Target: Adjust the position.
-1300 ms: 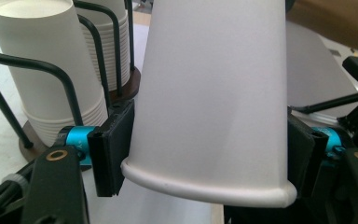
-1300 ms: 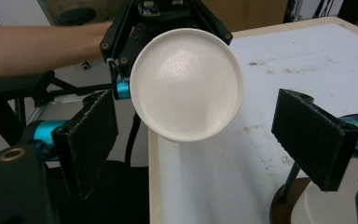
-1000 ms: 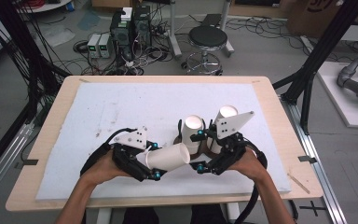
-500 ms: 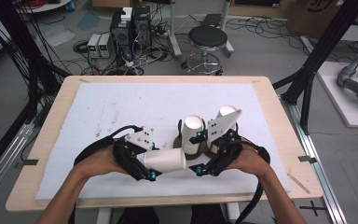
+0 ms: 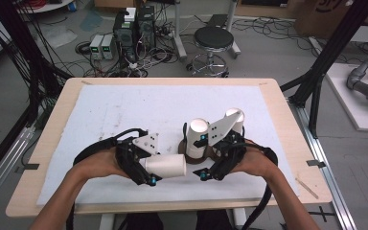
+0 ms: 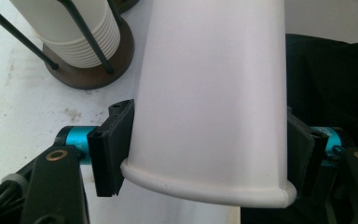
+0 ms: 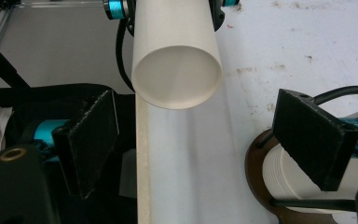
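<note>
Left hand-held gripper point(image 5: 160, 167): jaws clamped on a white paper cup point(image 5: 165, 165), held lying sideways just above the near part of the surface point(image 5: 100, 110), mouth turned toward the right hand-held gripper point(image 5: 210, 165). Right hand-held gripper: jaws wide apart, holding nothing, aimed at the cup's mouth.

Progress, as judged: one cup has been taken up; the stack of cups point(image 5: 196, 139) stands in its brown wire holder just beyond, and a second stack point(image 5: 235, 120) stands behind it. A transfer to the right side is not yet made.

High view: overall layout and both stacks. Left gripper view: pads point(image 6: 112, 144) pressing the cup wall near the rim. Right gripper view: the cup's empty interior point(image 7: 177, 77), and its own pads point(image 7: 86, 140) clear of it
</note>
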The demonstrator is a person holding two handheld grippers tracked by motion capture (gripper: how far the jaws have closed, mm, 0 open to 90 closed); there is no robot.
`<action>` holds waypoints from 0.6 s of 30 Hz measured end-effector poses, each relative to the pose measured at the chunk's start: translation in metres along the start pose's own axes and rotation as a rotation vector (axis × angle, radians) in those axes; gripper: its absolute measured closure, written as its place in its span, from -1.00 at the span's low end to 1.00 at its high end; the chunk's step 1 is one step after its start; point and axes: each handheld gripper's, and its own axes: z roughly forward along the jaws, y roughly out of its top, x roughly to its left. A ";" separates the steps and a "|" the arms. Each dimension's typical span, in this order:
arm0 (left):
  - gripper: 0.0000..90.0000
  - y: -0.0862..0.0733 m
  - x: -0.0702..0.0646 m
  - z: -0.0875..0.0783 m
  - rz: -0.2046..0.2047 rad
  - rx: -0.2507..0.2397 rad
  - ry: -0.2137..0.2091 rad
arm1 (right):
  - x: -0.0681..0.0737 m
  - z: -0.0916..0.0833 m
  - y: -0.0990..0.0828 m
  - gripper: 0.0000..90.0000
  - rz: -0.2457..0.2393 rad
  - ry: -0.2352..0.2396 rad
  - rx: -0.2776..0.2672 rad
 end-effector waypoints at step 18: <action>-0.34 0.012 0.000 -0.002 0.035 0.105 0.013 | 0.000 0.008 0.015 -0.67 -0.030 -0.006 0.123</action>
